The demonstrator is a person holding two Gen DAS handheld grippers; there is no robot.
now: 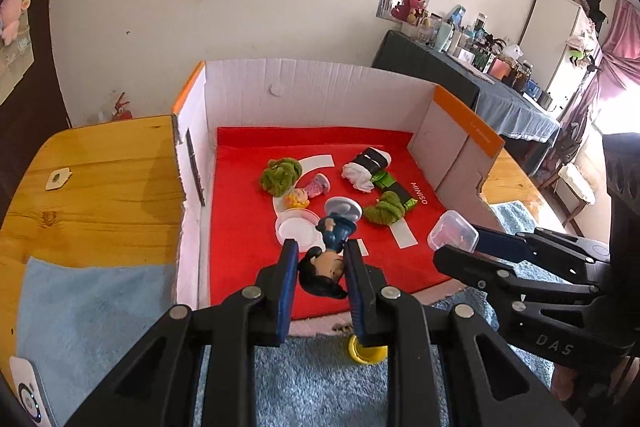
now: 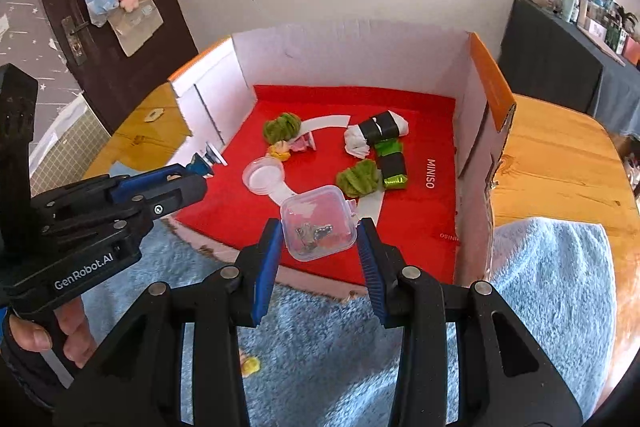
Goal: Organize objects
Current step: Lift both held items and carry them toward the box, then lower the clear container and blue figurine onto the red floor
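Two grippers loaded; left gripper (image 1: 318, 275) clamped on doll figurine (image 1: 326, 259), held by head, stand forward; right gripper (image 2: 318, 243) pinching clear plastic case (image 2: 318, 225); both poised over open front of cardboard box (image 1: 240, 83), red liner (image 1: 248, 227) likely drop zone.

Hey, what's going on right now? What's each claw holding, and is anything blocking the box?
Left gripper shut on doll figurine. Right gripper shut on clear plastic case. Both over red-lined box, front side open; nothing blocking.
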